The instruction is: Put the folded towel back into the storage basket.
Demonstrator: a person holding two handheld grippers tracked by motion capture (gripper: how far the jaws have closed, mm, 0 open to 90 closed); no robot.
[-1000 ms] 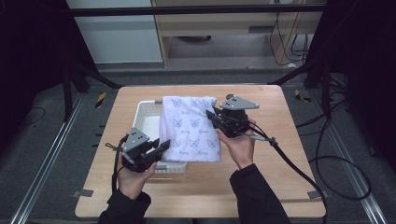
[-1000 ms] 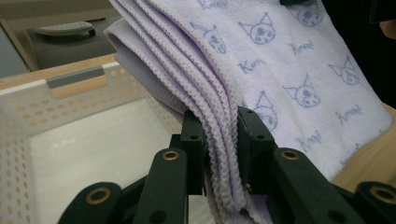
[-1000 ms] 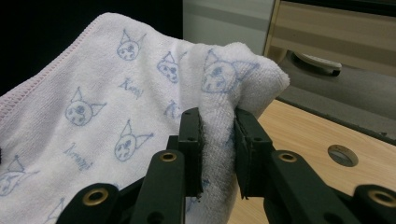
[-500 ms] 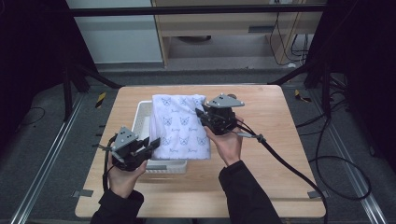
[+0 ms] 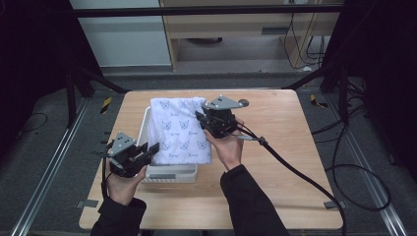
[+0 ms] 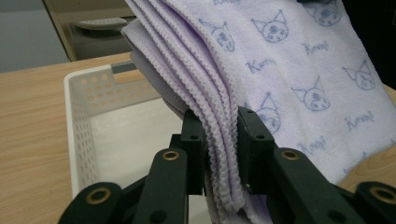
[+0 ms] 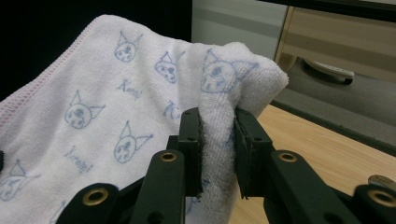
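Observation:
A folded pale towel (image 5: 180, 130) printed with blue cat faces hangs stretched between my two grippers, over a white perforated basket (image 5: 169, 172) on the wooden table. My left gripper (image 5: 151, 149) is shut on the towel's near left corner. In the left gripper view the stacked hems of the towel (image 6: 308, 70) are pinched between the jaws of my left gripper (image 6: 219, 149), with the basket (image 6: 81, 116) open beneath. My right gripper (image 5: 200, 118) is shut on the far right corner. In the right gripper view a bunched fold of the towel (image 7: 116, 112) is clamped in my right gripper (image 7: 218, 149).
The table (image 5: 285, 132) has bare wood to the right of the basket and along the front edge. A black cable (image 5: 295, 169) trails from the right gripper across the table to the right. A small round disc (image 5: 244, 103) lies beyond the right gripper.
Both grippers have carried the towel to the left, so it now hangs over the basket rather than to its right. Both grips have held.

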